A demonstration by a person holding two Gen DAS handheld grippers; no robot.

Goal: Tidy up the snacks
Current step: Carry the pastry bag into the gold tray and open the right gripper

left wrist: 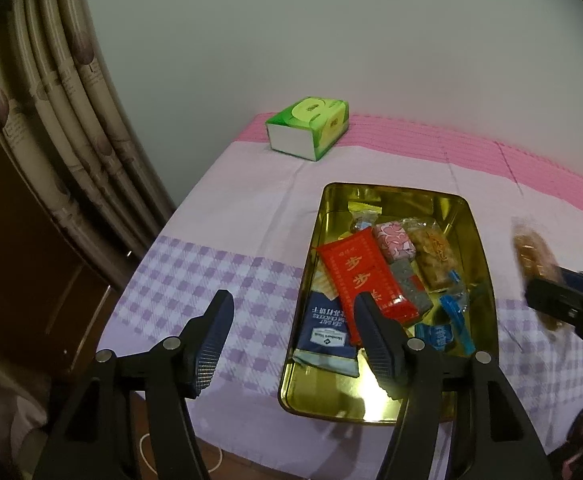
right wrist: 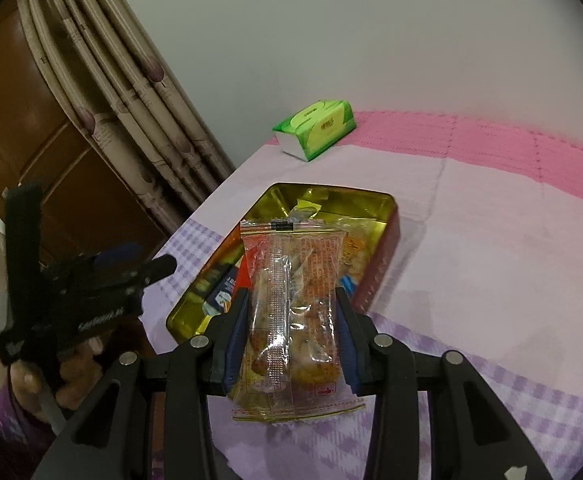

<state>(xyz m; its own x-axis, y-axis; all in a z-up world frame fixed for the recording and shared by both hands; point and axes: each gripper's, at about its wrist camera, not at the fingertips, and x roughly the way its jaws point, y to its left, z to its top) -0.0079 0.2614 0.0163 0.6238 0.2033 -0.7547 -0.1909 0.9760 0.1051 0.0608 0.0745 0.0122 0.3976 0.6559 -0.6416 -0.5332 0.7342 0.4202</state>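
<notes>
You are carrying a clear-wrapped snack packet [right wrist: 291, 304], clamped in your right hand-held gripper [right wrist: 291, 320], toward the gold rectangular tin [right wrist: 387, 216], your left hand-held gripper [left wrist: 295, 336] gaping empty; next, lowering and release.

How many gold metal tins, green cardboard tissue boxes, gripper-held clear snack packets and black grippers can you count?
Gold rectangular metal tin: 1
Green cardboard tissue box: 1
Clear plastic snack packet, gripper-held: 1
Black grippers: 2, left gripper, right gripper
Total: 5

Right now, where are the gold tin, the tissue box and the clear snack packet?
gold tin [left wrist: 477, 236]: left wrist view, right rim.
tissue box [left wrist: 289, 138]: left wrist view, white end face.
clear snack packet [right wrist: 291, 300]: right wrist view, packet's middle.
</notes>
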